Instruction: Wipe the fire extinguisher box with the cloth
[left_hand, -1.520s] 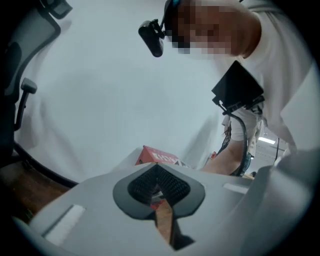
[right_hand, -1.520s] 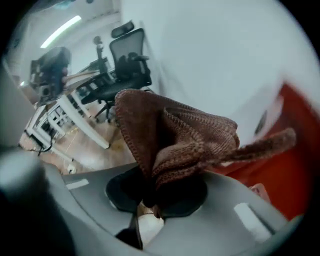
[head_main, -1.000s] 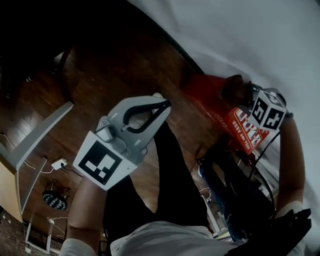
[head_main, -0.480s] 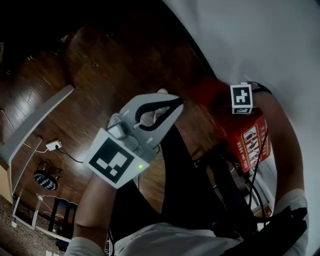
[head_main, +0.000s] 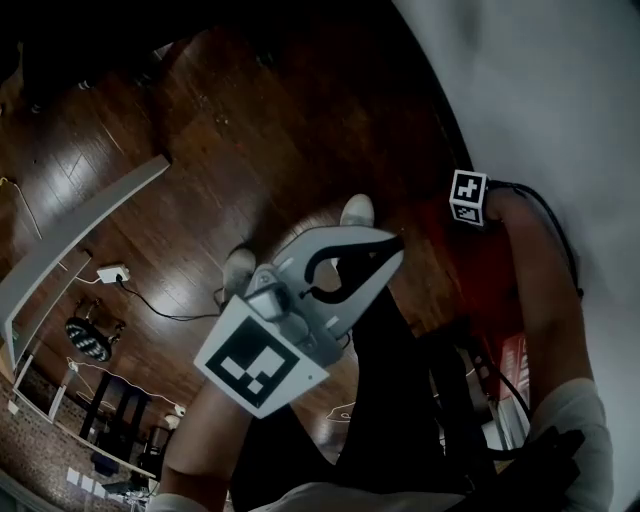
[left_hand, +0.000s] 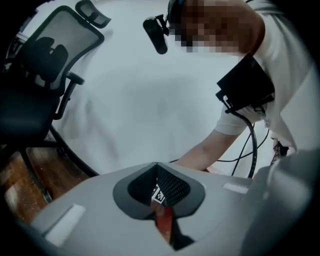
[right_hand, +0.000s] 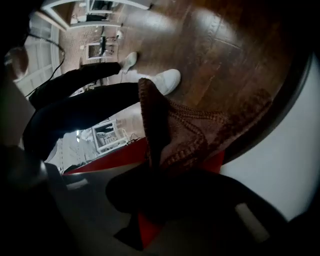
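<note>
Right gripper (right_hand: 159, 172): clamped on the brown knitted cloth (right_hand: 180, 127), which is bunched against the red fire extinguisher box (right_hand: 107, 159). The box sits where the dark wooden floor (head_main: 250, 150) meets the white wall (head_main: 560, 90). Left gripper (head_main: 392, 246): jaws closed on nothing (held apart from the box, over the person's legs).

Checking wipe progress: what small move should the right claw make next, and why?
Probably slide the right claw sideways along the fire extinguisher box: it is shut on the brown cloth, which hangs bunched right at the red box's edge.
</note>
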